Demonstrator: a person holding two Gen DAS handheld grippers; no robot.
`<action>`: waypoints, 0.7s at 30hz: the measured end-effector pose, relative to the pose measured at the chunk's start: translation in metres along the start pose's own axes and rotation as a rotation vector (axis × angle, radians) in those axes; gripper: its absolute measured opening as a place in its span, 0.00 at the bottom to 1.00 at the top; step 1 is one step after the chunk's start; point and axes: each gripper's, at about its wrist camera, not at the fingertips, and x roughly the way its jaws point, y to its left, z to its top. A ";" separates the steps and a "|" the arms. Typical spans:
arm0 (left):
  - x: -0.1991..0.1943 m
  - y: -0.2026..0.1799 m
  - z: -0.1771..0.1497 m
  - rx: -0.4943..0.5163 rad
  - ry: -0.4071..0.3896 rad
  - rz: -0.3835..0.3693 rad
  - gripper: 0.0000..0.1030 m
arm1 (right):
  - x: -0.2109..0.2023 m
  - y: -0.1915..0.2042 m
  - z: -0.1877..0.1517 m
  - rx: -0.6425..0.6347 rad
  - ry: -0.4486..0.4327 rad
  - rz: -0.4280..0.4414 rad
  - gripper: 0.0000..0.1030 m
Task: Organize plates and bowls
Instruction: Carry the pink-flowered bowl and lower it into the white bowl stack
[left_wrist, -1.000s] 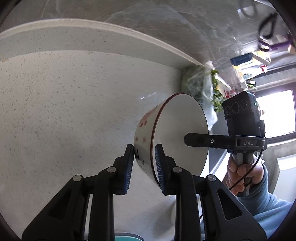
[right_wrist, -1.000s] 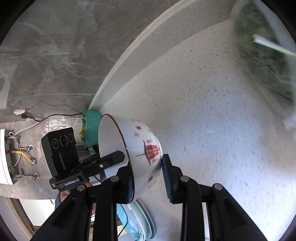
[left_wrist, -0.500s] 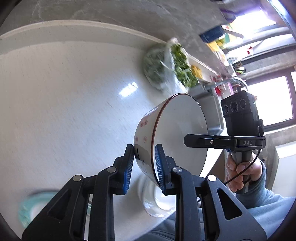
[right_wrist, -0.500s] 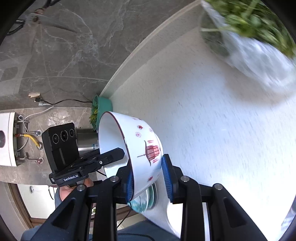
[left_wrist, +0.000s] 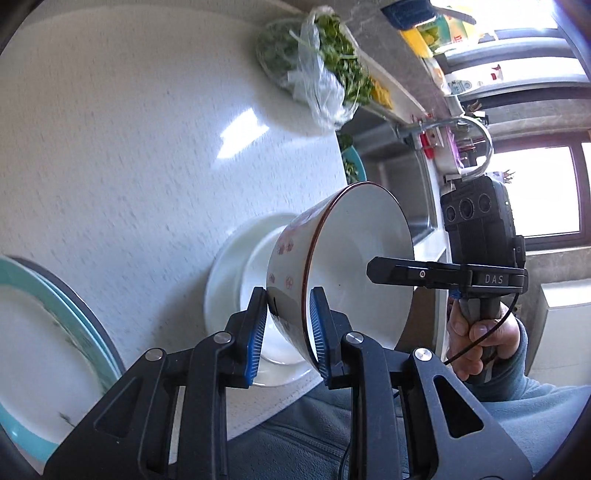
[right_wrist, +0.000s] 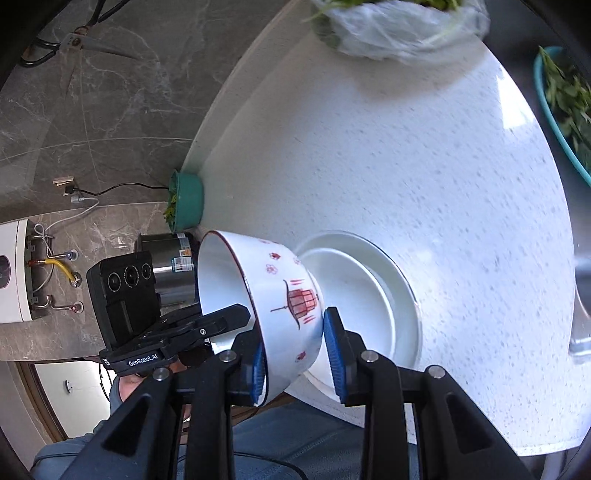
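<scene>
A white bowl with red lantern prints (left_wrist: 354, 266) (right_wrist: 284, 295) is held between both grippers, tilted on its side above the counter. My left gripper (left_wrist: 286, 328) is shut on its rim from one side. My right gripper (right_wrist: 295, 350) is shut on the opposite rim. A white plate (left_wrist: 229, 291) (right_wrist: 373, 291) lies on the speckled white counter (left_wrist: 110, 147) directly behind the bowl. Teal-rimmed plates (left_wrist: 40, 347) lie stacked at the left in the left wrist view.
A plastic bag of greens (left_wrist: 317, 70) (right_wrist: 399, 26) lies at the counter's back. A teal basin of greens (right_wrist: 561, 107) sits by the sink (left_wrist: 402, 184). A teal bowl (right_wrist: 186, 201) and steel pot (right_wrist: 166, 269) stand at the far end. The counter edge is near my body.
Both grippers have swung the bowl together across the counter toward the front edge. The white plate has come into view directly beneath the bowl, and the teal plates show at the left.
</scene>
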 end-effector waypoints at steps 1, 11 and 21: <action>0.004 0.000 -0.003 -0.005 0.006 0.001 0.21 | 0.000 -0.003 -0.003 0.005 0.002 -0.005 0.31; 0.033 -0.005 -0.007 -0.022 0.022 0.036 0.21 | 0.003 -0.018 -0.017 -0.004 0.017 -0.046 0.31; 0.052 -0.002 -0.006 -0.046 0.034 0.055 0.21 | 0.014 -0.016 -0.022 -0.043 0.004 -0.120 0.30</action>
